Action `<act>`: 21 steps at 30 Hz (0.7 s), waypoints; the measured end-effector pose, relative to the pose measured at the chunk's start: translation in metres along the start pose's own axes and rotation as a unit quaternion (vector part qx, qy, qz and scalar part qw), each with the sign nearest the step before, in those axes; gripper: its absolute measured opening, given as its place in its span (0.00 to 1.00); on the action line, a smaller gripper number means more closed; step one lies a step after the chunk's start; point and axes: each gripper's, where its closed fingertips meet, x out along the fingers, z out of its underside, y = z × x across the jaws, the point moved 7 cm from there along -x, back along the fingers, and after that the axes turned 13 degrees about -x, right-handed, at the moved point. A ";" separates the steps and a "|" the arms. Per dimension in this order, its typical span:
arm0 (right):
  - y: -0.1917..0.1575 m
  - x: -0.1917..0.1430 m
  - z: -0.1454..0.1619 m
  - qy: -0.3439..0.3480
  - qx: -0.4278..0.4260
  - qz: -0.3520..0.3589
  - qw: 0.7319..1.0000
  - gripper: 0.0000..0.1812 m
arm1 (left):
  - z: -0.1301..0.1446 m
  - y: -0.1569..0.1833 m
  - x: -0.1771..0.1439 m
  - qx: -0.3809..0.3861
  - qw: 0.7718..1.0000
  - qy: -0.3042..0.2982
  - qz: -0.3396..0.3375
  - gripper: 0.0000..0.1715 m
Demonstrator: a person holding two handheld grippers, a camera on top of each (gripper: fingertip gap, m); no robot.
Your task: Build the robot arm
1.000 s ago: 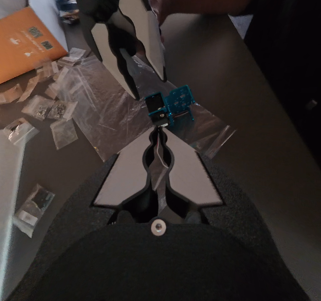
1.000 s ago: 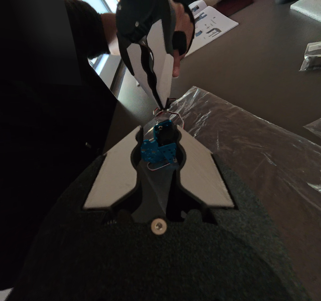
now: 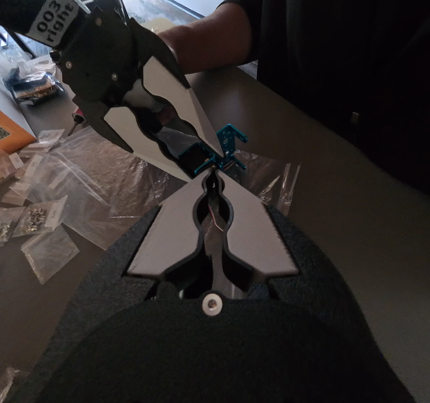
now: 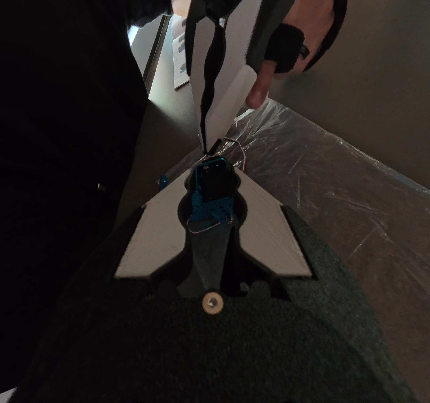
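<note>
Blue servo bracket (image 4: 210,196) within right claw (image 4: 210,177)

Hobby/electronics workbench: grey table (image 3: 325,182) w/ small parts bags (image 3: 39,217), instruction booklet (image 4: 180,61).

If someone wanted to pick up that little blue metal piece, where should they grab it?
Probably the boxy black motor body in the blue bracket assembly, squeezing its two flat parallel sides, as the right gripper does now. The perforated bracket arms are thin and hooked, and the wires flimsy.
</note>
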 end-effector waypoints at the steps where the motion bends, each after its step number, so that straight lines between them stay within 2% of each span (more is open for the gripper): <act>1: 0.000 0.000 0.000 -0.001 -0.001 0.000 1.000 0.16 | 0.001 -0.001 0.000 0.000 1.000 0.001 0.003 0.00; 6: 0.002 -0.001 0.001 0.002 0.011 -0.004 1.000 0.16 | 0.005 -0.003 -0.002 -0.017 1.000 0.002 -0.014 0.00; 12: 0.003 -0.003 0.002 0.005 0.018 -0.005 1.000 0.16 | 0.018 -0.004 -0.007 -0.067 0.993 -0.059 -0.071 0.00; 14: 0.003 -0.004 0.002 0.005 0.024 -0.004 1.000 0.16 | 0.024 -0.001 -0.010 -0.095 0.987 -0.091 -0.092 0.03; 15: 0.003 -0.005 0.003 0.004 0.023 -0.002 1.000 0.16 | 0.027 -0.004 -0.011 -0.102 0.982 -0.105 -0.124 0.05; 17: 0.002 -0.007 0.002 -0.002 0.017 0.002 1.000 0.15 | 0.034 -0.006 -0.011 -0.113 0.974 -0.122 -0.152 0.12; 21: 0.003 -0.010 0.003 -0.004 0.013 0.014 1.000 0.15 | 0.042 -0.016 -0.014 -0.150 0.964 -0.127 -0.178 0.12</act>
